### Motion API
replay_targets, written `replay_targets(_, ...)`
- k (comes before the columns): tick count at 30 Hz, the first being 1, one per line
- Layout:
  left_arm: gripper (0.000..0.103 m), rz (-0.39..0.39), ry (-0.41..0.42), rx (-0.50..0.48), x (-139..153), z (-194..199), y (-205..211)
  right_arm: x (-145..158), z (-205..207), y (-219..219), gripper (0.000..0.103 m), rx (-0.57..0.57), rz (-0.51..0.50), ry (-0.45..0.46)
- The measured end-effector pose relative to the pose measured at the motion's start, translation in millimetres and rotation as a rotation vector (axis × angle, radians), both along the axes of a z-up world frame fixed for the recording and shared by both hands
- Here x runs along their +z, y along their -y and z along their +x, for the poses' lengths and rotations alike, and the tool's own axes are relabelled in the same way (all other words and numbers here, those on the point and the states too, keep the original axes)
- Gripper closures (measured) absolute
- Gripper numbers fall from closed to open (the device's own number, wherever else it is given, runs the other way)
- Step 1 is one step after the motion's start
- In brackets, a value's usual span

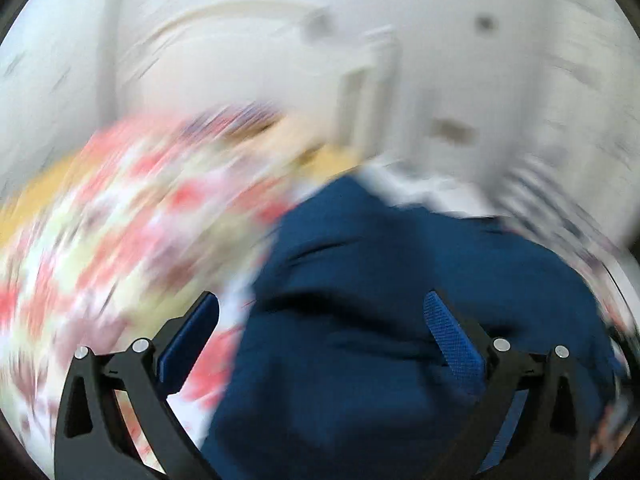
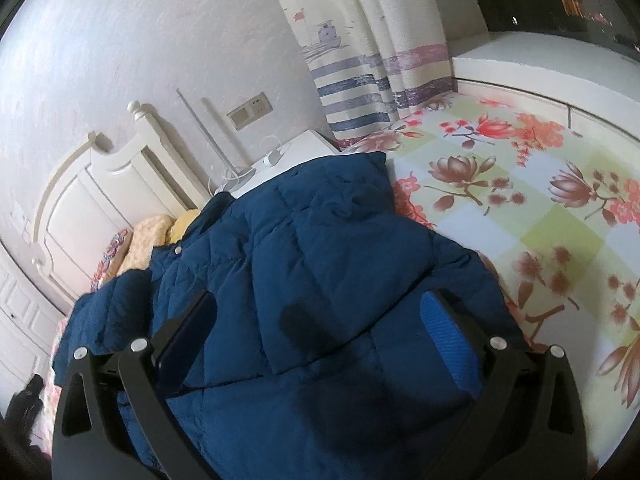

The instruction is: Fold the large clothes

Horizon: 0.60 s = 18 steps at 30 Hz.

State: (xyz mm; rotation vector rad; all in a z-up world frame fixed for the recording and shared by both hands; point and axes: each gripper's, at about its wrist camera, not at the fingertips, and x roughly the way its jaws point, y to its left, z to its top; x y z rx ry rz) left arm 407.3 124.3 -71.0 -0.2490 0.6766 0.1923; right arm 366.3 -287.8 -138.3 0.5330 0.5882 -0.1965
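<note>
Your quilted navy jacket (image 2: 320, 280) lies spread on the bed's floral sheet (image 2: 540, 200), collar end toward the white headboard (image 2: 80, 200), with what looks like a sleeve or panel already lapped over its middle and a yellow pillow (image 2: 180, 224) just beyond it. Expect it to handle as puffy, soft and fairly light, with a slick shell that springs back and slides, so pinch through a stitched seam or the hem edge rather than a padded cell. Your right gripper (image 2: 320, 328) hovers over the jacket with its jaws wide and nothing between them. Your left gripper (image 1: 320, 332) also stands with jaws wide over the same blue fabric, though that view is badly smeared, so you cannot tell which part lies beneath it. A striped curtain (image 2: 360, 80) hangs behind the bed.
</note>
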Motion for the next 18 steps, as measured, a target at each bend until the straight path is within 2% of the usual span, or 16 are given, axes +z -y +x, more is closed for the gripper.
replay_targets(3, 0.006, -0.061, -0.075, 0.102, -23, 6, -31, 4, 3, -15, 0.002, 0.033, -0.074, -0.004)
replay_targets(6, 0.006, -0.012, -0.116, 0.064, -41, 14, -25, 12, 7, -40, 0.003, 0.104, -0.181, 0.005)
replay_targets(8, 0.006, -0.029, -0.156, 0.03, -47, 24, -24, 19, 11, -67, 0.003, 0.196, -0.267, 0.009)
replay_targets(11, 0.005, -0.057, -0.204, 0.032, -56, 28, -28, 28, 19, -135, 0.003, 0.382, -0.471, 0.011)
replay_targets(12, 0.005, -0.079, -0.221, 0.03, -60, 31, -31, 28, 23, -163, 0.003, 0.44, -0.58, 0.0)
replay_targets(14, 0.005, -0.105, -0.195, 0.03, -61, 28, -36, 23, 33, -205, 0.003, 0.53, -0.709, -0.04)
replay_targets(16, 0.005, -0.123, -0.18, 0.033, -61, 26, -39, 17, 50, -240, 0.004, 0.604, -0.782, -0.088)
replay_targets(18, 0.005, -0.14, -0.168, 0.031, -61, 25, -40, 15, 62, -264, 0.004, 0.629, -0.842, -0.086)
